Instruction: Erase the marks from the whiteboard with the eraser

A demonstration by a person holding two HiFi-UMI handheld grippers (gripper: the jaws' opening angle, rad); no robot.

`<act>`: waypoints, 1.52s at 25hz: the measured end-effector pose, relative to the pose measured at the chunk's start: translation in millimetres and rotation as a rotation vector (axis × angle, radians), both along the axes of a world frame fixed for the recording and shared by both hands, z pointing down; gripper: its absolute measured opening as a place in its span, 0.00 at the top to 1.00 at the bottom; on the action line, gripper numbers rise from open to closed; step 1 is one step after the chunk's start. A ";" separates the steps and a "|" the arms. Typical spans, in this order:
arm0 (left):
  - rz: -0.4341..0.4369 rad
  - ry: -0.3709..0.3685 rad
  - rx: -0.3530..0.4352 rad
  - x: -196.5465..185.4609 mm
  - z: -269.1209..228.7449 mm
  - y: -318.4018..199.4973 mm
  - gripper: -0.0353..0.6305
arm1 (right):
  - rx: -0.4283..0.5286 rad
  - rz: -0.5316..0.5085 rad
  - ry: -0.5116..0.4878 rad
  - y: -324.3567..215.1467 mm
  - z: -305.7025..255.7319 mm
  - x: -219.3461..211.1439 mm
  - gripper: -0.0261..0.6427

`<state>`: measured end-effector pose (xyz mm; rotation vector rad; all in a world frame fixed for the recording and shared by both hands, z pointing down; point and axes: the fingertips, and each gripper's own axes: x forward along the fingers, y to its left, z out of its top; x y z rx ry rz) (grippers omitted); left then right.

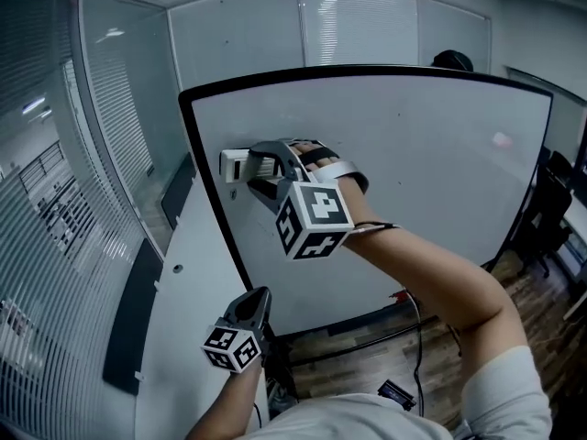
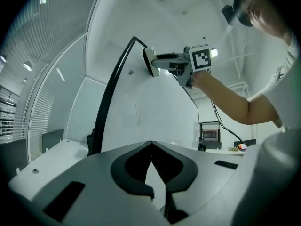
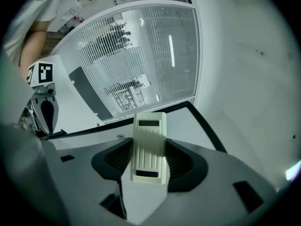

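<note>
The whiteboard stands upright in a black frame, nearly bare apart from a few tiny specks. My right gripper is shut on the white eraser and holds it against the board close to its left edge. In the right gripper view the ribbed eraser sits clamped between the dark pads, with the board to the right. The left gripper view shows that eraser high on the board. My left gripper hangs low by the board's bottom left corner, shut and holding nothing.
A white table runs along the left beside glass partition walls. A dark panel lies at the table's left edge. Black chairs stand at the right. Cables lie on the wooden floor below the board.
</note>
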<state>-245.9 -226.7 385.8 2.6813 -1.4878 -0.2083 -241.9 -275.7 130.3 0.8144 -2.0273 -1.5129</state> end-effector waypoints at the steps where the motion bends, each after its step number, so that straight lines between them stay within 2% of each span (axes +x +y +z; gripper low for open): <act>1: 0.001 0.001 0.001 -0.5 -0.2 0.2 0.94 | 0.004 0.002 0.018 0.4 -7.3 -1.6 0.62; 6: 0.001 0.004 0.008 -2.8 2.2 0.5 0.94 | 0.085 0.062 0.104 2.1 -48.9 -8.8 0.62; 10: 0.006 0.006 0.010 -2.8 -4.5 0.3 0.94 | 0.107 0.107 0.149 -6.0 -76.4 -13.6 0.62; 15: 0.002 0.015 0.006 -6.9 -5.6 0.5 0.94 | 0.103 0.142 0.219 -9.9 -80.9 -20.2 0.62; 20: -0.012 0.017 0.006 -10.8 -6.1 2.8 0.94 | 0.123 0.156 0.246 -9.3 -78.4 -21.0 0.62; 28: -0.048 -0.037 0.037 -13.3 -5.2 5.6 0.94 | 0.084 0.141 0.261 -10.4 -37.7 -21.7 0.62; 38: -0.079 -0.043 0.035 -18.1 6.3 -0.4 0.94 | 0.068 0.111 0.241 -13.1 45.8 -21.5 0.62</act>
